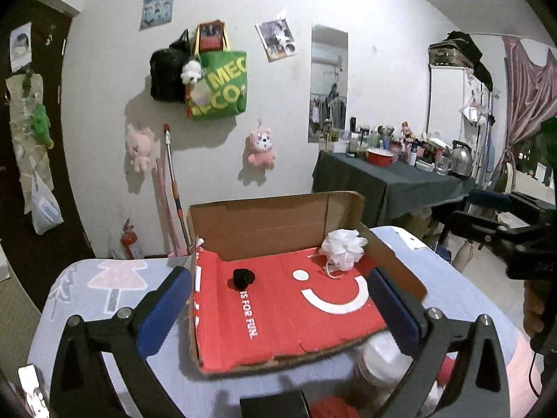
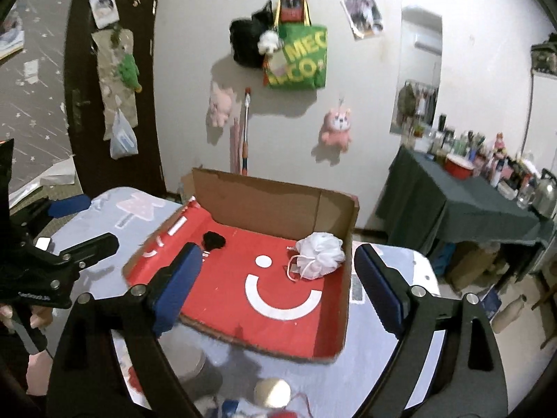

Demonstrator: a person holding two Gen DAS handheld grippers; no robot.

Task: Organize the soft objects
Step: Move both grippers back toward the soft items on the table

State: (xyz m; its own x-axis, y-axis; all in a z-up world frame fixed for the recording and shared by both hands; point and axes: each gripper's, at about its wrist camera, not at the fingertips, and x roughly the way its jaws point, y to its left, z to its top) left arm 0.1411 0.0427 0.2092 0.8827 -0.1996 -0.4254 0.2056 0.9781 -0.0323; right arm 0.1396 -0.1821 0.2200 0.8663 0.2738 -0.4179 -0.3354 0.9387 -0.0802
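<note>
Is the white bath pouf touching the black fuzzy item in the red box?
Apart. Both wrist views show the white bath pouf by the box's right wall and the black fuzzy item toward the left, with bare red box floor between them.

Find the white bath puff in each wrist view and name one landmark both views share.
Left wrist view: white bath puff sits in the box's far right corner.
Right wrist view: the puff lies right of centre, against the box's right wall.
Shared landmark: the white smiley on the red box floor.
</note>
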